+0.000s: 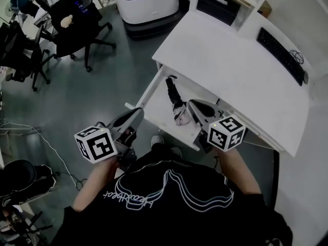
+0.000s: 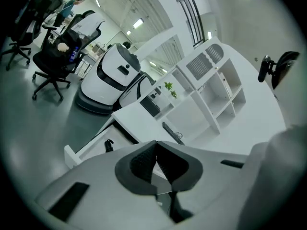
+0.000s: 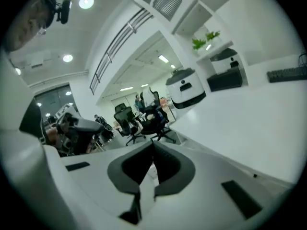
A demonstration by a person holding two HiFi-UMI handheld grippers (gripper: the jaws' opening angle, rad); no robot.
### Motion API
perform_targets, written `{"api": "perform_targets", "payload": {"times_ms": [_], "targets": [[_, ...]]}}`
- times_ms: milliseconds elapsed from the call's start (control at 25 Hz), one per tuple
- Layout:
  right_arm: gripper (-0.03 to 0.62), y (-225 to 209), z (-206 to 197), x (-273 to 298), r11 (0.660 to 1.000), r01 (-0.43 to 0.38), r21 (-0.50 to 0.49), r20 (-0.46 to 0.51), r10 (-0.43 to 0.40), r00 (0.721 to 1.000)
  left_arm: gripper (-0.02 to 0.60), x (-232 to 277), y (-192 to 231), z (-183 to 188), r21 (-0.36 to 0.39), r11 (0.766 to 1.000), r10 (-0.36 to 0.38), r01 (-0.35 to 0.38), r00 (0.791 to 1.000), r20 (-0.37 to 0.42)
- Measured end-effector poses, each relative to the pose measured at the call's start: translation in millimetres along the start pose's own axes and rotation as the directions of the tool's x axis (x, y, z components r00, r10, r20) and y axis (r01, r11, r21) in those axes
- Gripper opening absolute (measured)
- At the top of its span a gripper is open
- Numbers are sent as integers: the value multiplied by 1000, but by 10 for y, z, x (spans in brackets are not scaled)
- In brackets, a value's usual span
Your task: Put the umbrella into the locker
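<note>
Black umbrella (image 1: 174, 99), folded (seemingly), in drawer (image 1: 155, 107)

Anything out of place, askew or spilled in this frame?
Nothing is spilled or damaged. The only thing that stands out is the drawer under the white desk, which is pulled out, with the folded umbrella lying slightly askew inside.

Office: desk (image 1: 225, 60), keyboard (image 1: 281, 55), swivel chairs (image 1: 72, 19).

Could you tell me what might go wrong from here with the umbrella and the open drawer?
The umbrella lies slantwise in the open drawer; if the drawer is pushed in, it might catch under the desk. The right gripper, shut, hangs close over the drawer's front corner and could knock it.
</note>
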State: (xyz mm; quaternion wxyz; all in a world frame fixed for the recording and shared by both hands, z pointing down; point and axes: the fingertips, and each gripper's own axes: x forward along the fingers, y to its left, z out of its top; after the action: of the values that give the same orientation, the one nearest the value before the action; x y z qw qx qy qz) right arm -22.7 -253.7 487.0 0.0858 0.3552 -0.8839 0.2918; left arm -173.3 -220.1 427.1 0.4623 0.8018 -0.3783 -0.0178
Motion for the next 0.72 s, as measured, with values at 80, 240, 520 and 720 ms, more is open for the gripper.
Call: {"api": "perform_targets", "payload": {"times_ms": [80,240,520,720], "targets": [[3,192,219,-201,999,-41,-34,58,43,997,5,-18,-187,-37,28,999,-20,20,1000,13],[3,532,548,-588,987,-123,-100,160,138,977,5,-30,-572,-83,114,991,-68,63,997,42],[3,1081,869,-1139,944,-213,-254,227,272,935,5,-147,-1281,-127,325,935,-178,142,980,83],[3,1232,893,-1318,932,-261,-251,235,320,918,5,-244,-1545,-127,417,895,-218,160,972,94]]}}
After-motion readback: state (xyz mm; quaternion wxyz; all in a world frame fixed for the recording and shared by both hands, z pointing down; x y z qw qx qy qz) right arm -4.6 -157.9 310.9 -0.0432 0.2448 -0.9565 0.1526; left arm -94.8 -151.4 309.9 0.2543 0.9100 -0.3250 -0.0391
